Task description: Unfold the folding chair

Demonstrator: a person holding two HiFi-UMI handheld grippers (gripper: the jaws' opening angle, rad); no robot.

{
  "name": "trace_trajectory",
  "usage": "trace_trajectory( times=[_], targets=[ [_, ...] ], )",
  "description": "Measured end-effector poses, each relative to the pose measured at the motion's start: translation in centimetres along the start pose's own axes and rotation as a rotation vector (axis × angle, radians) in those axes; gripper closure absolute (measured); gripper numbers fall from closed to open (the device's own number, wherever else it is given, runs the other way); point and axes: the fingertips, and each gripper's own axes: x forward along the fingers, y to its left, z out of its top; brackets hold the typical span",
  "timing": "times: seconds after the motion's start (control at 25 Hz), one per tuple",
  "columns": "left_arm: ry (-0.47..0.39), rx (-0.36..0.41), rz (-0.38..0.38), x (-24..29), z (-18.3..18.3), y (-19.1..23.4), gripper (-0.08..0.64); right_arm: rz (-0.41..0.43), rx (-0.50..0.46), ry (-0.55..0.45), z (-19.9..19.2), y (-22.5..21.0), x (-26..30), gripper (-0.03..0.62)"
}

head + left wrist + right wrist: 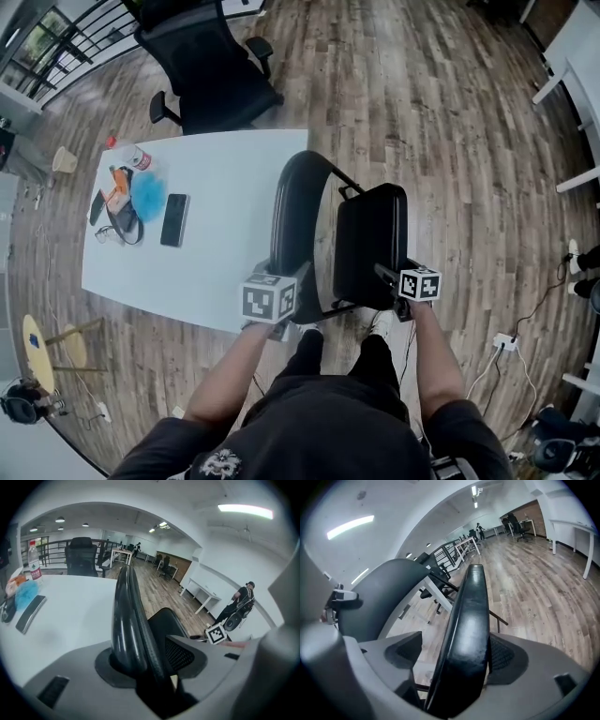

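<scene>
Plank floor point(450, 112), white table point(225, 206) just beside folding chair point(370, 234); left gripper point(298, 277) clamped on backrest point(124, 620); right gripper point(389, 277) open, loose around seat point(468, 630)

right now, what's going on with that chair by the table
A person is unfolding a black chair beside the white table, one gripper in each hand. The left gripper is clamped on the chair's curved back. The right gripper has the seat edge between its jaws, but a gap shows beside one pad, so it is open. The seat stands apart from the back; the chair looks only partly unfolded.
</scene>
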Motion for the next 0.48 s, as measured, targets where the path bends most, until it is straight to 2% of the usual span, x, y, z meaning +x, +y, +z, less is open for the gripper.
trace_trajectory(
  times=[0.16,0.24,0.48],
  targets=[
    [0.058,0.035,0.05,2.3,-1.0,-1.8,0.38,-0.008,0.082,-0.013,-1.0,-6.4,-1.5,0.195],
    [0.069,0.042,0.059,3.4,-1.2,-2.7,0.38,-0.011,0.087,-0.009,-1.5,-9.2,-1.9,0.195],
    [0.119,0.012,0.102,7.6,-3.1,-5.0,0.385,0.004,0.159,0.024,-3.6,-18.5,-2.8,0.195]
  ],
)
